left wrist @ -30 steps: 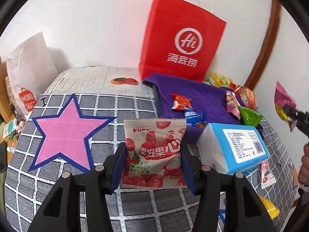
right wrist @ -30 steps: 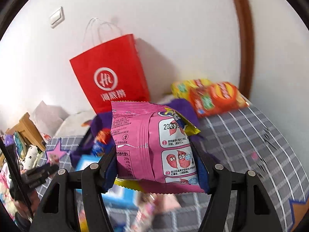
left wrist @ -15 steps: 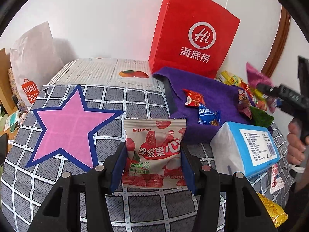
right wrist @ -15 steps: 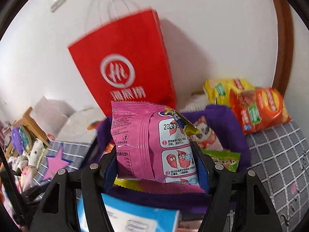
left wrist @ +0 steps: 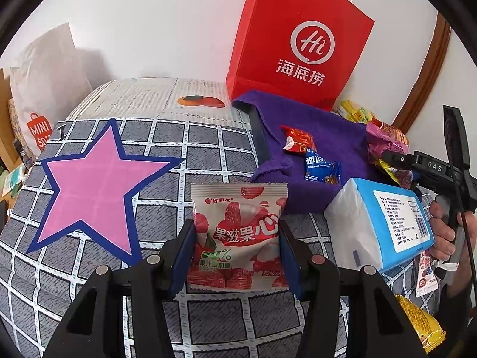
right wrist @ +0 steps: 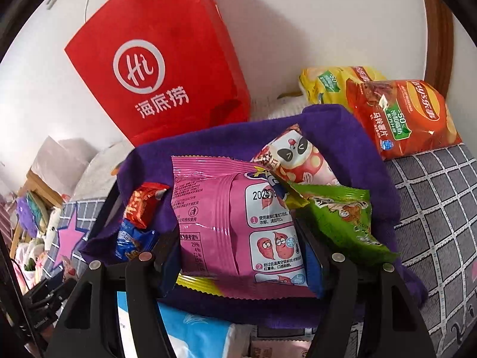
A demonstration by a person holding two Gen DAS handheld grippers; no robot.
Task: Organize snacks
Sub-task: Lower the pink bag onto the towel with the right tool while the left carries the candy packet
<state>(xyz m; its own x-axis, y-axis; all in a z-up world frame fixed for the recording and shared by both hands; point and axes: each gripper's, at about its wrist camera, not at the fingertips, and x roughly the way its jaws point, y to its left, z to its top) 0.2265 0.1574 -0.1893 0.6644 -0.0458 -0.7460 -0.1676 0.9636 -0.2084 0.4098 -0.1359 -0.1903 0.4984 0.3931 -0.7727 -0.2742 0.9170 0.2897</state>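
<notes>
My left gripper is shut on a white and red strawberry candy packet, held above the grey checked cloth. My right gripper is shut on a pink snack packet and holds it over the purple cloth-lined box. In the box lie a red packet, a blue cookie packet, a green packet and a white panda packet. In the left wrist view the box is at right, with the right gripper above it.
A red paper bag stands against the wall behind the box. A blue tissue pack lies in front of the box. Orange and yellow chip bags lie at right. A pink star marks the cloth.
My right gripper has carried the pink packet left and forward, from beside the table to over the purple box. My left gripper has moved closer, still holding the strawberry packet.
</notes>
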